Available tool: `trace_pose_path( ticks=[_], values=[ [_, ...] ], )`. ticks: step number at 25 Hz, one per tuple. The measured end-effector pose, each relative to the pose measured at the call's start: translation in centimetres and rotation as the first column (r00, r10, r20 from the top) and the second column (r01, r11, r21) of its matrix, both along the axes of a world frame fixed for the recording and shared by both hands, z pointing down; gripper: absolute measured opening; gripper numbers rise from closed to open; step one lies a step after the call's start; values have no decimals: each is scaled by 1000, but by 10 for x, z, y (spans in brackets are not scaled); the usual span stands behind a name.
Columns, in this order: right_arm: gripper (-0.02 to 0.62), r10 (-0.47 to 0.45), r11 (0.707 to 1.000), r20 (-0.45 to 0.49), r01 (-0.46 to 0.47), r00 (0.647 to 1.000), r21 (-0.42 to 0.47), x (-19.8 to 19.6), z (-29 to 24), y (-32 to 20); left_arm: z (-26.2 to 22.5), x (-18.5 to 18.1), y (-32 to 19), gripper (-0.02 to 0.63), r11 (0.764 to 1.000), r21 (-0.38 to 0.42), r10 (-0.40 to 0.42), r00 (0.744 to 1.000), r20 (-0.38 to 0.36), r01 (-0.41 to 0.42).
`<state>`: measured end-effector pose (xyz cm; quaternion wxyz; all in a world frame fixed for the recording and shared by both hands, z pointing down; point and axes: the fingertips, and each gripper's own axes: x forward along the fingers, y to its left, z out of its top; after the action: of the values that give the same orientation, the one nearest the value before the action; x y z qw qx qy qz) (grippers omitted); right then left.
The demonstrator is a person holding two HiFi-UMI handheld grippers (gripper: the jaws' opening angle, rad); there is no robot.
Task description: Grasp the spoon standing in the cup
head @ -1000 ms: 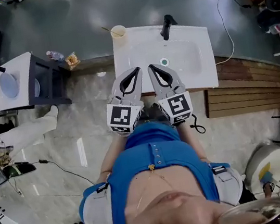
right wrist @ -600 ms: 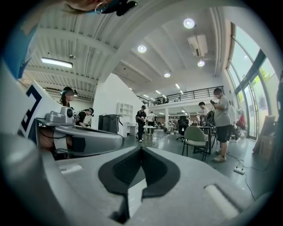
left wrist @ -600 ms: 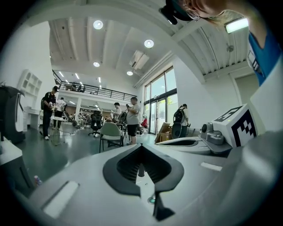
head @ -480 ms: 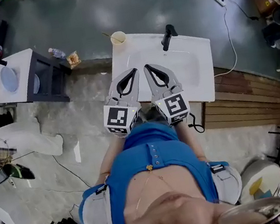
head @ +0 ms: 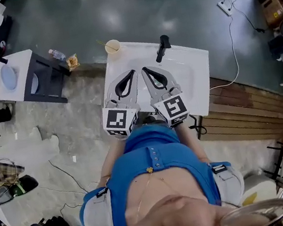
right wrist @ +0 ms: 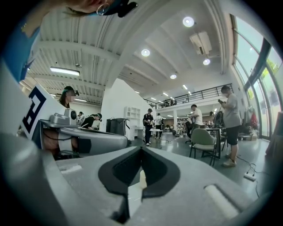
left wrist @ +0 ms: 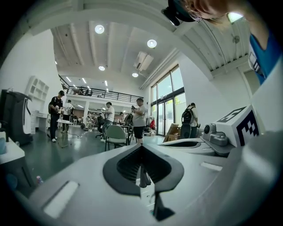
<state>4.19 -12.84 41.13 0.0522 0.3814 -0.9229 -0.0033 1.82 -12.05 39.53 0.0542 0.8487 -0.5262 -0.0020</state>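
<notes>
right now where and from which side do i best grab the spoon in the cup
Probably the bare handle of the spoon above the cup rim, from above with the left gripper: it leans past the rim. Open the shut jaws first.

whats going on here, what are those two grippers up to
A person holds the left gripper and right gripper side by side over the near part of a white sink, both shut and empty. The cup with the spoon in it stands at the sink's far left corner, untouched. Neither gripper is near it; the grasp is not yet begun.
</notes>
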Motion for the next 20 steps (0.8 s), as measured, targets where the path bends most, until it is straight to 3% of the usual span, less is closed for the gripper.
trace_pose_path(
  ticks=[6,14,20],
  values=[
    [2,-21,1000,-17,21,1000,-22,12,12,-4,8,9,-7,0,999,-9,-35,999,6,35],
    [3,5,1000,-35,-6,999,-27,18,14,-19,13,21,-25,2,999,-23,28,1000,14,-28],
    [2,56,998,-48,-57,997,-26,-4,20,-35,13,-3,-39,1,997,-25,73,997,10,-73]
  ],
)
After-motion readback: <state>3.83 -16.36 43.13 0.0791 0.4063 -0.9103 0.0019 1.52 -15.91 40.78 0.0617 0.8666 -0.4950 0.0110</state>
